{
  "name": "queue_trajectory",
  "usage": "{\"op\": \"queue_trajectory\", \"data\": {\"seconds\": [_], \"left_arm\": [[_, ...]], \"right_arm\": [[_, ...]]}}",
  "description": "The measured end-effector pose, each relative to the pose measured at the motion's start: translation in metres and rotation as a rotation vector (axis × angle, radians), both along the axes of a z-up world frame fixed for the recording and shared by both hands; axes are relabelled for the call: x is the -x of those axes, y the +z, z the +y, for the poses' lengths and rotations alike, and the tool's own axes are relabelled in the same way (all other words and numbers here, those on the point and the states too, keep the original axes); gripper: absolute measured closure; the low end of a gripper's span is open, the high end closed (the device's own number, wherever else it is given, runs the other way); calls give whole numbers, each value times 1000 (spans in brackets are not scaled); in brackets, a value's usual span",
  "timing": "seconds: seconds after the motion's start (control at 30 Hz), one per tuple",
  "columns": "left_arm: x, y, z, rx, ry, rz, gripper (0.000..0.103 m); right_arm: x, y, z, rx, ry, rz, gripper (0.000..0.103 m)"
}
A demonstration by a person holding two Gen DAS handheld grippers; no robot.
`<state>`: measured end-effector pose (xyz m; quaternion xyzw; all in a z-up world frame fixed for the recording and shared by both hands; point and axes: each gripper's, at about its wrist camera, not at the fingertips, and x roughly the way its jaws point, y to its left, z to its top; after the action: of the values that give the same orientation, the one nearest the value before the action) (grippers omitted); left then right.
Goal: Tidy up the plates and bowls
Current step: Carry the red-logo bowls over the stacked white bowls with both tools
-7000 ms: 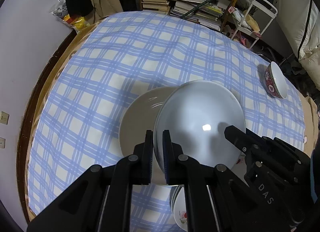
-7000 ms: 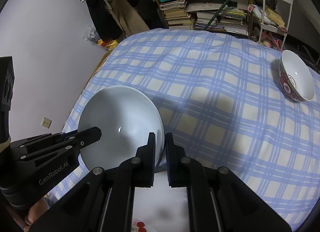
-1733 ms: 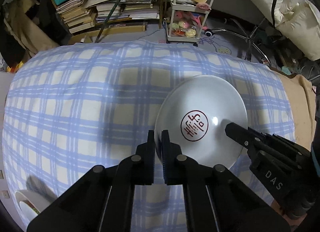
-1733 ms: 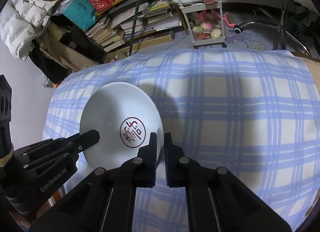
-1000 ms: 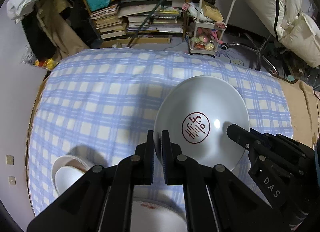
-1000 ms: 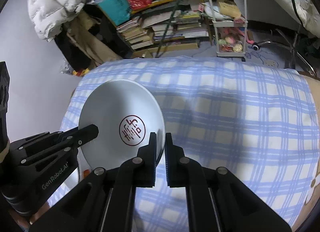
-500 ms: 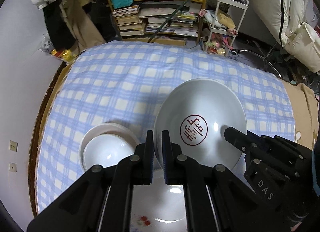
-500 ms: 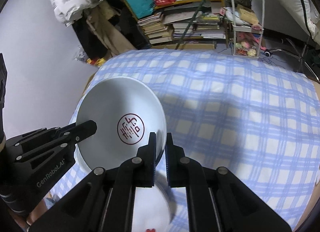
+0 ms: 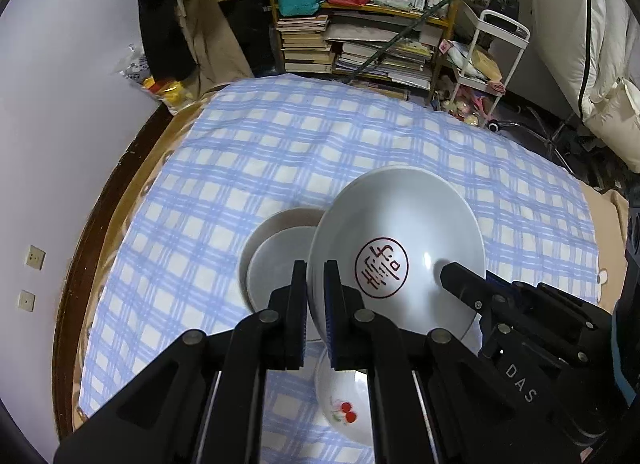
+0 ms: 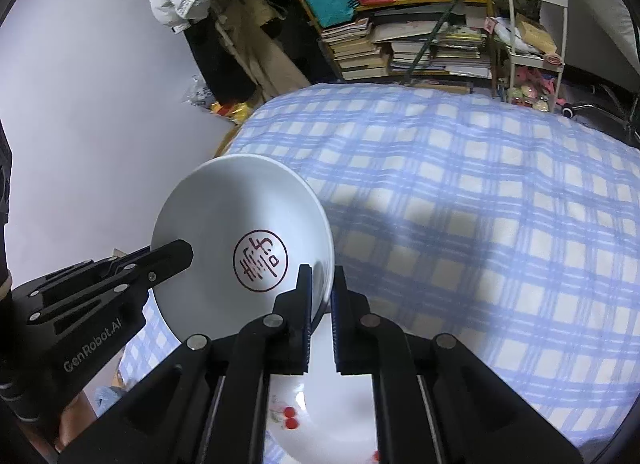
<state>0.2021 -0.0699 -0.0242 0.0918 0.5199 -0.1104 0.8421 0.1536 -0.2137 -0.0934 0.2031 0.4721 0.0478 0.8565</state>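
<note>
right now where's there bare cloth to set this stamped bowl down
The checked tablecloth is bare across its far half toward the bookshelf, and along the left edge by the wall. The near middle is crowded: stacked bowls on a plate sit beside the held stamped bowl, and a cherry-print plate lies under the jaws.

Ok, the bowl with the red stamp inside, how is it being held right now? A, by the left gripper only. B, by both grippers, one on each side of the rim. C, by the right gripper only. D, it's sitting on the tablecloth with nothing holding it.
B: the left gripper and the right gripper each pinch the rim of the stamped bowl on opposite sides, holding it above the checked tablecloth.
</note>
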Motion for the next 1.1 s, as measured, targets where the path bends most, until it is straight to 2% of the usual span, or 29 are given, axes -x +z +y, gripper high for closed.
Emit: {"op": "queue_trajectory", "data": {"seconds": [0.33, 0.63, 1.1], "left_arm": [[7, -12, 23, -15, -5, -6, 96], [1, -23, 46, 15, 32, 5, 96], [-19, -59, 67, 53, 78, 64, 96]], "right_arm": [[1, -8, 25, 20, 8, 10, 93], [-8, -21, 43, 23, 35, 24, 93], [-30, -50, 63, 58, 68, 76, 93]]}}
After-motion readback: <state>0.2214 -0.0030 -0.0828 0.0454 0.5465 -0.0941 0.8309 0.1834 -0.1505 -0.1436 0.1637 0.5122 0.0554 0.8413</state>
